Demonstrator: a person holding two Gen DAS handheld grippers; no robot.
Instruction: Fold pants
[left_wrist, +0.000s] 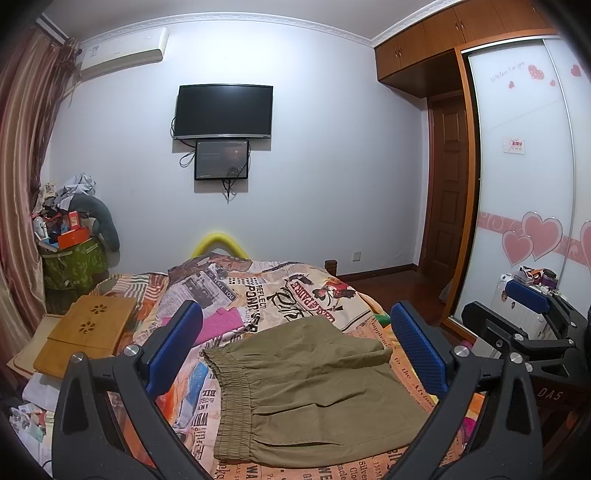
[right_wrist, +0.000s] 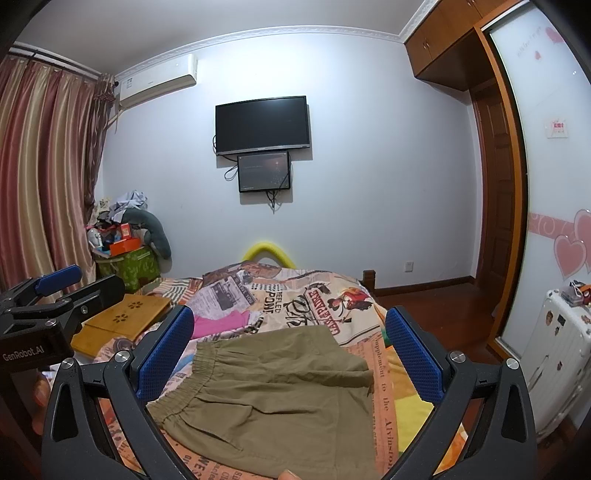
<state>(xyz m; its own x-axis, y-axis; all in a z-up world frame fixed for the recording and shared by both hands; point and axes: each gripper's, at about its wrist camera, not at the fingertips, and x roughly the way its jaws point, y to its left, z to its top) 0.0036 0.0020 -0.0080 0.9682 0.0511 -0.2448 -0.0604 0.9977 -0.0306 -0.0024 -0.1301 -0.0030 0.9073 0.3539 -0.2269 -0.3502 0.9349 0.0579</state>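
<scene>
The olive pants (left_wrist: 314, 391) lie flat on the bed (left_wrist: 325, 291), on a newspaper-print cover, directly below both grippers. They look like shorts, or pants already doubled; I cannot tell which.

From the left wrist camera, the left gripper (left_wrist: 295, 347) hovers above the cloth with its jaws wide apart, nothing between them. The elastic waistband (left_wrist: 231, 398) runs from about 11 o'clock down to 7 o'clock along the garment's left edge, and the leg hems point toward 3 o'clock. So the long axis runs roughly left to right across the view, waistband at 9 o'clock, hems at 3 o'clock.

From the right wrist camera, the right gripper (right_wrist: 291, 354) also hangs over the pants, jaws spread and holding nothing. Here the waistband sits at about 8 o'clock and the loose hem corner (right_wrist: 364, 376) near 2 o'clock.

The left gripper seems nearer the waistband and the right nearer the hems, so a fold would most likely bring one end over the other along that axis. Neither gripper touches the cloth.

A pink cloth (left_wrist: 218, 325) lies beyond the pants at 11 o'clock, apart from them. A wooden tray (left_wrist: 88, 325) rests on the bed's far left side.
</scene>
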